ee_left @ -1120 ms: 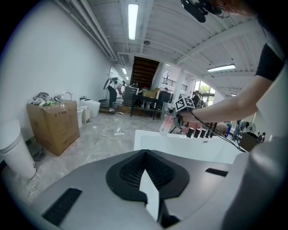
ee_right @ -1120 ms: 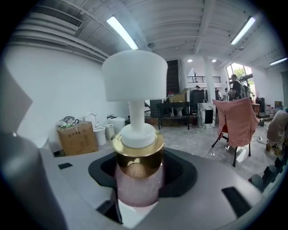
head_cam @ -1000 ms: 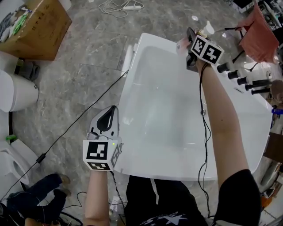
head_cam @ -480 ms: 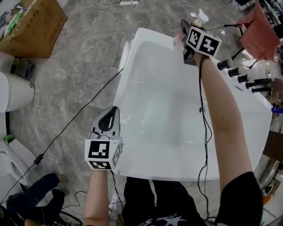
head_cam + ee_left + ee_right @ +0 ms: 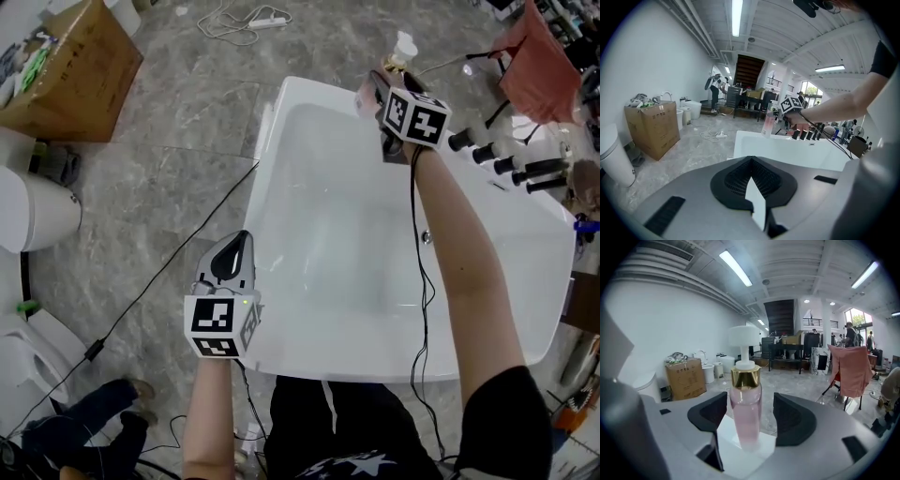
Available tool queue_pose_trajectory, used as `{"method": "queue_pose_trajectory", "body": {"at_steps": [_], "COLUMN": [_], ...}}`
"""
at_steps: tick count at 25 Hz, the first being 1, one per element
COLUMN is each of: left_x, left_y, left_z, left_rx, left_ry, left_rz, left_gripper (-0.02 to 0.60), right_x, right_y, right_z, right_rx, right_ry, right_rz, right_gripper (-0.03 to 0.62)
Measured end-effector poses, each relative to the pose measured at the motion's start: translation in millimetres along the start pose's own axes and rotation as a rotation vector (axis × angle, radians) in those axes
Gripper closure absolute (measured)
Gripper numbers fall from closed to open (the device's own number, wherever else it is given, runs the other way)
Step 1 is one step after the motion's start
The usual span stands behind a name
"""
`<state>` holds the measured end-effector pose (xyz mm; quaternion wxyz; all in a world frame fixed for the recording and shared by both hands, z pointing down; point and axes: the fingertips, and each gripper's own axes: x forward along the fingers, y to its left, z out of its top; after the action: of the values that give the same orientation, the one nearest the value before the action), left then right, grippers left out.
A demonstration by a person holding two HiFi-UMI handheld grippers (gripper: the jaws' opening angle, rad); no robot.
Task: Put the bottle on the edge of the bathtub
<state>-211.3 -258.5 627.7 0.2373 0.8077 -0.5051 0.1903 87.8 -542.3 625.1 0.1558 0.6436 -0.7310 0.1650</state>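
Grey stone floor [image 5: 178, 112] is filling the head view, with a cardboard box [image 5: 70, 75] sitting at 10 o'clock and a white bathtub [image 5: 265, 183] lying across the middle. At 1 o'clock the bottle [image 5: 402, 49] is standing on the tub's far corner rim, and the right gripper [image 5: 380, 86] is reaching around it from the near side. The left gripper [image 5: 232, 261] is hovering at 8 o'clock, just beside the tub's left rim. In the left gripper view, that gripper's [image 5: 751, 173] dark pads are pressing together with nothing between them, while the bottle [image 5: 768, 123] is showing at 12 o'clock on the tub edge. In the right gripper view, the pink bottle [image 5: 745, 408] with its gold collar and white pump is standing upright on the white rim between the right gripper's [image 5: 749, 420] jaws; they are opening, and a gap is showing on each side, so neither pad is touching it.
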Motion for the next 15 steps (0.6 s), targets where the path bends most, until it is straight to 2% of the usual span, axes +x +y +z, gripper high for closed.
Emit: {"method": "queue_pose_trajectory", "body": {"at_steps": [8,15], "left_x": [-48,-84], "left_y": [-7,-29], "left_z": [50,81], "left_rx": [-0.011,0.045], "left_ry": [-0.057,-0.049], "left_rz": [-0.018,-0.062], "left_gripper": [0.566,0.566], "right_x": [-57,-127], "right_y": [26,39], "right_z": [15,34], "right_rx": [0.033,0.163], "right_ry": [0.020,0.028], "right_rz": [0.029,0.062], "right_gripper": [0.295,0.296]}}
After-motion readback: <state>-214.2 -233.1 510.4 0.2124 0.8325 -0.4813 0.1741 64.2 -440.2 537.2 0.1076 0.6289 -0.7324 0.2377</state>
